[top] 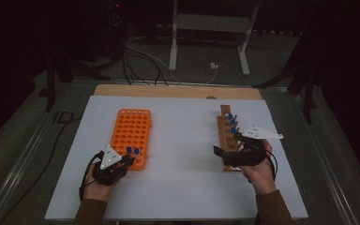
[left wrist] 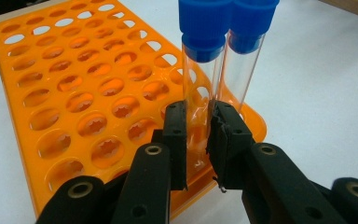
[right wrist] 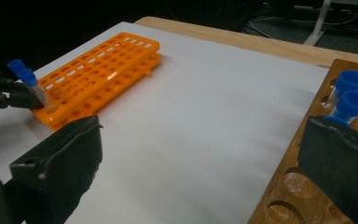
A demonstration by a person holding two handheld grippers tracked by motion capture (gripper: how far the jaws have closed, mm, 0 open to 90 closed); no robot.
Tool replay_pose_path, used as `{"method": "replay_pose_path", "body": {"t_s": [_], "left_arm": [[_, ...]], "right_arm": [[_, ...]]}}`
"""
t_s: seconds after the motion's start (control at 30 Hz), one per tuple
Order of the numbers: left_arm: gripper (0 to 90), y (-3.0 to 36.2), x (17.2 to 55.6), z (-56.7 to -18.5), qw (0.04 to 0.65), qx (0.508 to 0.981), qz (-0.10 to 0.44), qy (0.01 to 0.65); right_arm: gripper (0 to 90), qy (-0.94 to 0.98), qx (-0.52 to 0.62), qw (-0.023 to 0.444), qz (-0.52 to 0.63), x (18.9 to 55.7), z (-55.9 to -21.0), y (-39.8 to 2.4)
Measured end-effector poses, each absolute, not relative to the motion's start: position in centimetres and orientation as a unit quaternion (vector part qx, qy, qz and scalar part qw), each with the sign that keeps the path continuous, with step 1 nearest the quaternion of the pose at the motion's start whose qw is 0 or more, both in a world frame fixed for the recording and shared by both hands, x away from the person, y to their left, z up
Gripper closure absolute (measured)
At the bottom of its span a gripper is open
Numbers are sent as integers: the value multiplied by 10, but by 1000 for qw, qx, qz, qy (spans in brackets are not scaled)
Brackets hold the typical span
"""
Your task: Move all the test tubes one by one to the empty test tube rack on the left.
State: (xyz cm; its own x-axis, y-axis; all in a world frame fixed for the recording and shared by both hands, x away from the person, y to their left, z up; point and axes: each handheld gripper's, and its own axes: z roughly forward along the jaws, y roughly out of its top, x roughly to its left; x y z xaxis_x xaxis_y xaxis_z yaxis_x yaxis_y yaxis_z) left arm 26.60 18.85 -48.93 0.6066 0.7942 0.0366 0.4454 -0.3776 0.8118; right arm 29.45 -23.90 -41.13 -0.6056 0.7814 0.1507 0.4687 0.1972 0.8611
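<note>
An orange tube rack (top: 131,131) lies left of centre on the white mat. Two clear tubes with blue caps stand in its near right corner. My left gripper (left wrist: 198,135) is shut on the nearer tube (left wrist: 200,70), low on its glass, and the second tube (left wrist: 244,60) stands just behind it. At the right, a wooden rack (top: 227,136) holds several blue-capped tubes (right wrist: 349,98). My right gripper (right wrist: 198,163) is open over the near end of the wooden rack (right wrist: 298,186), with nothing between its jaws.
The white mat (top: 183,154) covers a wooden table, with bare mat between the two racks. Cables and a metal stand base (top: 206,42) lie on the dark floor beyond the table's far edge.
</note>
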Motion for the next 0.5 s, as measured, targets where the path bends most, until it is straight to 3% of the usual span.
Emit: {"method": "replay_pose_path", "body": {"t_s": [0.33,0.5], "left_arm": [[759,189,266,-489,403,798,216,393],[675,190,264,-488,404,794,215,399]], "right_arm": [[3,757,412,160,481,295,-413,-237],[3,758,410,159,482,295,-413,-235]]}}
